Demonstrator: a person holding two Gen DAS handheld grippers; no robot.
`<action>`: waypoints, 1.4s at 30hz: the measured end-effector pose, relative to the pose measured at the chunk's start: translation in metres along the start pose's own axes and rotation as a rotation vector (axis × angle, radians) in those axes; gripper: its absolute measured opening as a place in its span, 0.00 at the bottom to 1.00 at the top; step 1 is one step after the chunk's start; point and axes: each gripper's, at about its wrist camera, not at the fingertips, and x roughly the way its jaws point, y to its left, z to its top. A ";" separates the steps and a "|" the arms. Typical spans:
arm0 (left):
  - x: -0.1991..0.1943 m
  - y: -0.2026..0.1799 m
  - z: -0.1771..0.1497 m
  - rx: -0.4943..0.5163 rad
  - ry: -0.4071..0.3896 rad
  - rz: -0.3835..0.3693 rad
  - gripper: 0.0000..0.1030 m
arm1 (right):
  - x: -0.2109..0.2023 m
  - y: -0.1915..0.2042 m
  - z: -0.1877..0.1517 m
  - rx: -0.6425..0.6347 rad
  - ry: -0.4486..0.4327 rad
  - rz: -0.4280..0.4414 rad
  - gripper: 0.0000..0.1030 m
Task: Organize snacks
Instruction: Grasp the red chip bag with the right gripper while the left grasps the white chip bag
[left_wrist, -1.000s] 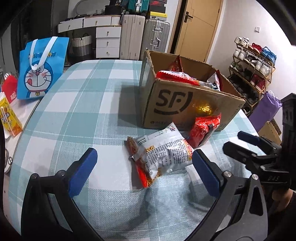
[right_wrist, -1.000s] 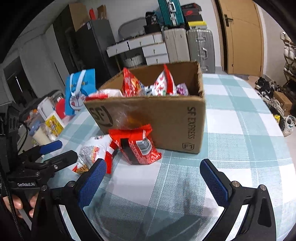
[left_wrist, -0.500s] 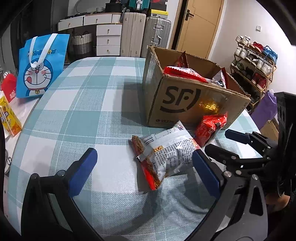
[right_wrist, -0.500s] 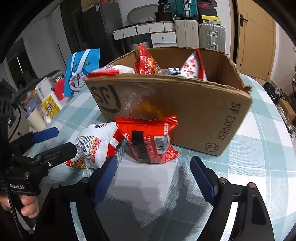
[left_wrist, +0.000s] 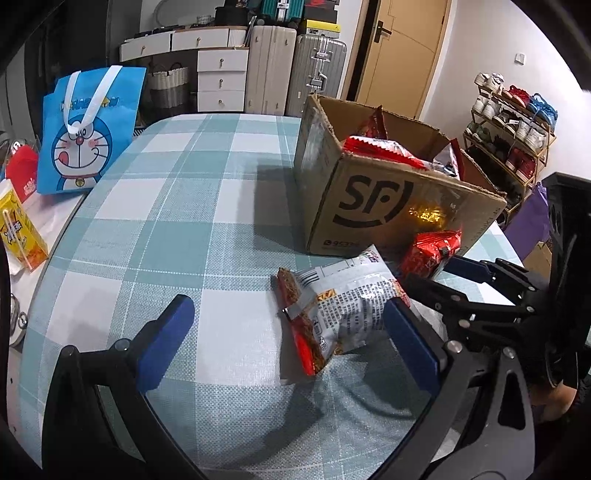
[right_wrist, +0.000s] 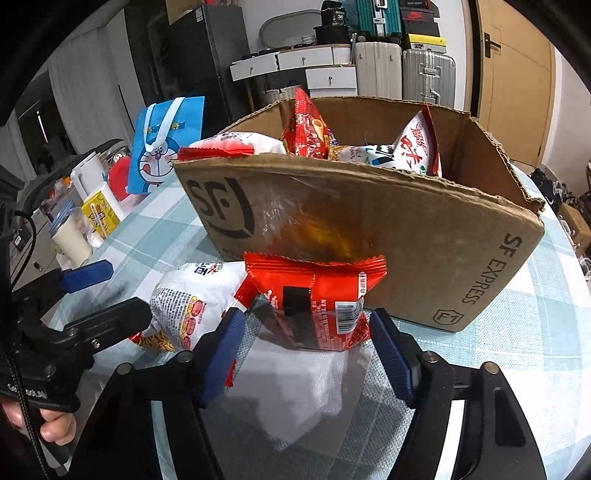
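Right wrist view: your right claw (right_wrist: 306, 347) is closing around a crinkly red snack packet (right_wrist: 314, 299) at frame centre; the blue pads flank it, not yet pressing. It leans on the corrugated cardboard box (right_wrist: 424, 236), torn along its rim and stuffed with glossy packets. Left wrist view: your left claw (left_wrist: 291, 339) stands wide apart, gripping nothing, with a puffy silver-white snack bag (left_wrist: 343, 310) just inside its right pad. Bare checked cloth tabletop (left_wrist: 177, 221) fills the frame's left half.
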 end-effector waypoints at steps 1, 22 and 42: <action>0.000 0.000 0.000 0.000 -0.006 0.000 0.99 | 0.000 0.000 0.000 0.003 -0.002 -0.001 0.65; 0.027 -0.022 0.008 -0.048 0.103 -0.085 0.99 | -0.052 -0.022 -0.027 0.054 -0.083 0.056 0.44; 0.059 -0.035 0.011 -0.058 0.188 -0.130 0.70 | -0.087 -0.053 -0.052 0.128 -0.155 0.036 0.44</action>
